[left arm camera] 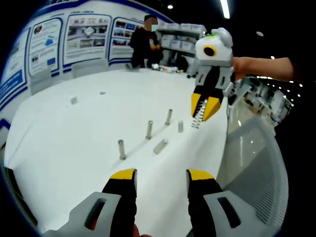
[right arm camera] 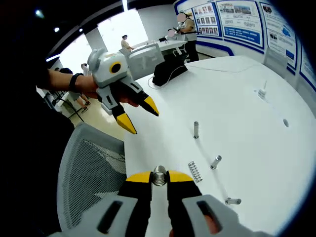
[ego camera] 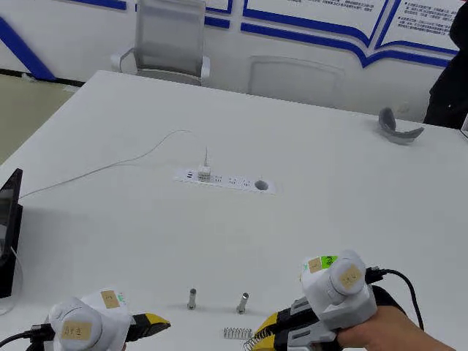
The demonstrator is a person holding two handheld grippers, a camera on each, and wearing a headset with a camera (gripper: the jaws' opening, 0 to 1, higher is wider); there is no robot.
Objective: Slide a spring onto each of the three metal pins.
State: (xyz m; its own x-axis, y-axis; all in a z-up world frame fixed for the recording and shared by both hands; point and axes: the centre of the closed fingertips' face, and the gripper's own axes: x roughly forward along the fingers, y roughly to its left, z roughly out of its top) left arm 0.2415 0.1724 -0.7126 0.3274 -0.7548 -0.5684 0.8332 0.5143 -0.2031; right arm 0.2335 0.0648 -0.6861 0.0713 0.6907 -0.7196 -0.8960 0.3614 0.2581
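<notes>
**A:** What carries everything?

**B:** A big white table (ego camera: 329, 205). A grey chair (ego camera: 170, 36) stands at its far edge, and a dark screen (ego camera: 9, 227) sits at the left edge.

**A:** And the tongs?

**B:** Both are at the near edge. The left tongs (left arm camera: 160, 174) are by the near left corner, jaws spread wide with nothing between them. The right tongs (right arm camera: 159, 178) are further right along that edge, raised off the tabletop in the left gripper view. Their jaws are drawn in narrow and pinch one spring (right arm camera: 159, 174) at the yellow tips. That spring sticks out past the tips.

**A:** Anything in the middle of the table?

**B:** A white power strip (ego camera: 225, 180) with a plug in it. A thin cable (ego camera: 110, 167) runs from it towards the left edge. A grey curved piece (ego camera: 398, 128) lies near the far right corner.

**A:** Where are the pins?

**B:** Close to the near edge, between the two tongs. The right gripper view shows three pins (right arm camera: 216, 162) in a loose row, each a plain metal post. The head view catches two of them side by side.

**A:** Any other spring?

**B:** A loose spring (ego camera: 237, 333) lies flat on the table, between the pins and the near edge. It is just beside the right tongs' tips and touches no pin.
</notes>
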